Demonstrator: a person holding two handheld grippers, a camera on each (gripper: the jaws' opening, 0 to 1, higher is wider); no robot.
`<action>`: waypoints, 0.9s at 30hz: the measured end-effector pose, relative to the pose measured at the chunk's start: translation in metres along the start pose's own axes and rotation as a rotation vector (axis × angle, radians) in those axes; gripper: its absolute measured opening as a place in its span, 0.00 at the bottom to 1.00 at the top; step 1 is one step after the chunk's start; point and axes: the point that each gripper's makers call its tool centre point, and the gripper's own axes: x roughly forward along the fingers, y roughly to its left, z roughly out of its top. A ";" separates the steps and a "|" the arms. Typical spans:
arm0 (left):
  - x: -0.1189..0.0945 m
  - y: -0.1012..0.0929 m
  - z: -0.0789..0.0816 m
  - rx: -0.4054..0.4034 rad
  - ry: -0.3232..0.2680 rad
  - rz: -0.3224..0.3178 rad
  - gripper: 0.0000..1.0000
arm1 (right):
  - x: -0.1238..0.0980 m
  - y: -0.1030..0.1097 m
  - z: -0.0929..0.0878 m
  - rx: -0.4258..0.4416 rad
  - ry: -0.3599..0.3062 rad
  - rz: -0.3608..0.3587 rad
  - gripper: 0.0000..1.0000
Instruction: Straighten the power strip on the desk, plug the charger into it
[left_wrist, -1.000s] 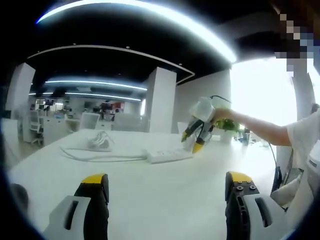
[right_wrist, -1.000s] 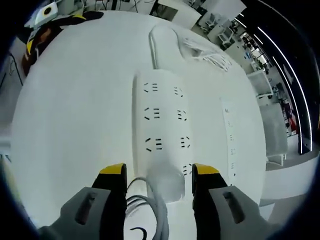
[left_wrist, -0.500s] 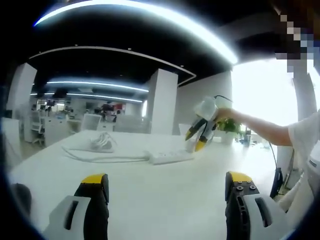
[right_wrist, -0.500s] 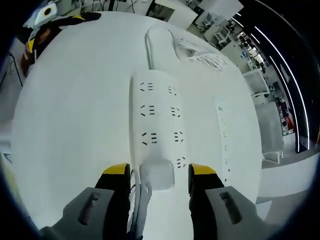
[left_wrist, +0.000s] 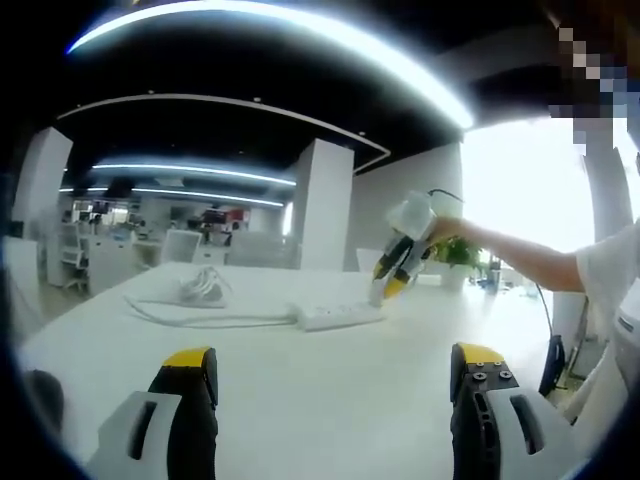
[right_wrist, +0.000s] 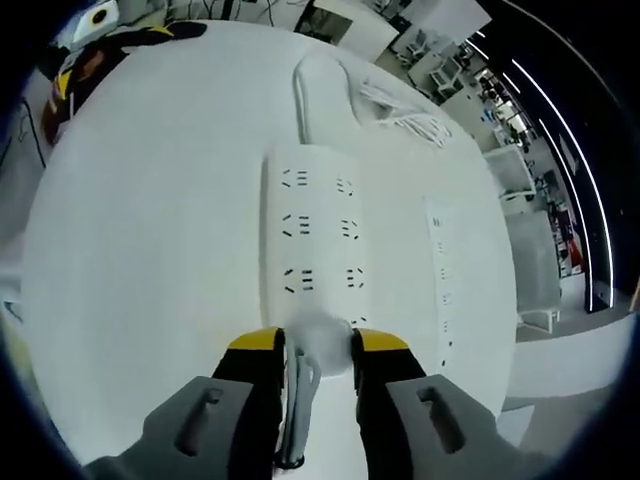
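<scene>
Right claw (right_wrist: 318, 345) pinched on the charger (right_wrist: 320, 332), its white body held between the yellow tips, its cable (right_wrist: 298, 410) trailing back between the jaws toward the camera. Power strip (right_wrist: 316, 240) lies flat on the white table (right_wrist: 140, 250) directly ahead of the claw, long axis running away from us, two columns of sockets facing up. The nearest socket row sits right under the charger. We cannot tell whether the prongs are already in the slots or only poised over them.

In the left gripper view, the right claw (left_wrist: 398, 268) shows ahead and to the right, tips down at the near end of the strip (left_wrist: 338, 315). Left claw (left_wrist: 330, 375) is spread wide, holding nothing, low over bare table (left_wrist: 320, 400), well short of the strip.

How we would do this step well:
- Keep the charger square to the socket, prongs lined up with the slots, then press straight down, no rocking.
- The strip is light and loose; a slanted push would likely skid it along the table. Bringing the left claw forward to brace the far end should help.
- Keep the cable clear of the prongs.
- Let go only once the charger body sits flush.

A second white strip-like bar (right_wrist: 445, 280) lies to the right of the strip; ignore it.
</scene>
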 end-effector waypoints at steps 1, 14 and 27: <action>0.000 0.000 0.000 0.000 0.000 0.000 0.99 | 0.000 -0.001 0.001 0.001 0.002 0.001 0.25; 0.009 -0.009 0.000 0.003 0.006 -0.028 0.99 | 0.005 0.013 -0.006 0.034 0.047 0.021 0.25; 0.026 -0.012 -0.002 -0.009 0.020 -0.042 0.99 | 0.019 0.013 -0.013 -0.007 0.204 -0.026 0.25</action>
